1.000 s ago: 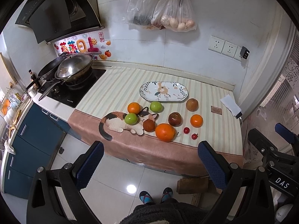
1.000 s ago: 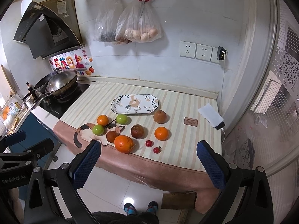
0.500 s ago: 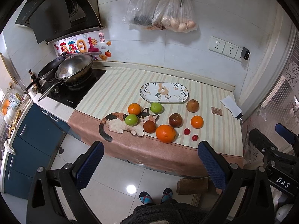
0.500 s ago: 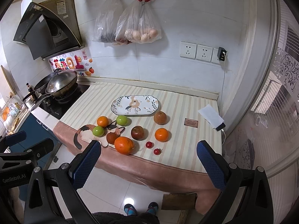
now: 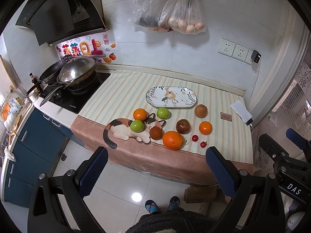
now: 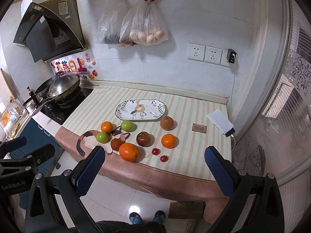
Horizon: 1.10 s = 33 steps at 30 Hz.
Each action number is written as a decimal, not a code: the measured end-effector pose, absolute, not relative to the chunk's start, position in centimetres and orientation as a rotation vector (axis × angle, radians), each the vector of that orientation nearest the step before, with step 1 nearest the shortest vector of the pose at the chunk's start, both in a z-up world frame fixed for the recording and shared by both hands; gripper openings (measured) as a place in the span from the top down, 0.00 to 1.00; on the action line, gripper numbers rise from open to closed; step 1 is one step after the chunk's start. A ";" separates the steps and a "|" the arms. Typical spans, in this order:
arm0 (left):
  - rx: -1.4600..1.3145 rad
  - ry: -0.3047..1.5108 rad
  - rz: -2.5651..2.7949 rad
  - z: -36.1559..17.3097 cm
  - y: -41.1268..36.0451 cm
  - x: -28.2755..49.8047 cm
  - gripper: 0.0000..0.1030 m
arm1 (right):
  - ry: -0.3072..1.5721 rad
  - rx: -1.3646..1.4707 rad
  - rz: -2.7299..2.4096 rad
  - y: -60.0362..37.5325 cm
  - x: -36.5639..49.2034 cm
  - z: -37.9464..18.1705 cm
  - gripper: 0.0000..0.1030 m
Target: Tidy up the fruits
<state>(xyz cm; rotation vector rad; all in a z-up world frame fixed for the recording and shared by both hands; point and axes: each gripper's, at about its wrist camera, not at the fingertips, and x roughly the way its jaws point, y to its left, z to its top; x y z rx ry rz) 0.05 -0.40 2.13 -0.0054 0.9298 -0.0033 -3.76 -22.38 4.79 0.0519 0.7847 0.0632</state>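
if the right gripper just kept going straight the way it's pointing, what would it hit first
Probably the counter's front edge by the two small red fruits. The right gripper, jaws wide open and empty, hangs over the floor short of the striped cloth; the big orange lies slightly left of that line. Depth is uncertain.

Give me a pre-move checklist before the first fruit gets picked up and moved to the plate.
1. Left gripper open and holding nothing: ok.
2. Right gripper open and holding nothing: ok.
3. Oval plate bare, with room for fruit: ok.
4. Fruit within clear approach: ok. The big orange sits nearest the counter edge, nothing stacked on it.
5. Small items that may roll: not ok. Two cherry tomatoes lie loose right beside the big orange.
6. Grippers over the counter: not ok. Both hang over the floor, short of the cloth edge.
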 end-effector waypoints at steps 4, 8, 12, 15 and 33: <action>-0.006 0.930 -0.004 2.1 -0.4 0.0 0.00 | 0.784 0.052 0.063 -22.4 -3.8 4.8 0.00; -0.006 0.931 -0.004 2.1 -0.4 0.0 0.00 | 0.785 0.058 0.065 -22.4 -2.9 5.0 0.00; -0.007 0.929 -0.004 2.0 -0.4 -0.1 0.00 | 0.787 0.059 0.066 -22.3 -2.7 5.0 0.00; -0.007 0.929 -0.003 2.0 -0.4 0.0 0.00 | 0.787 0.062 0.067 -22.3 -2.5 5.0 0.00; 0.068 0.983 0.146 -3.7 4.8 8.2 0.00 | 0.926 0.250 0.056 -21.4 4.4 -2.5 0.00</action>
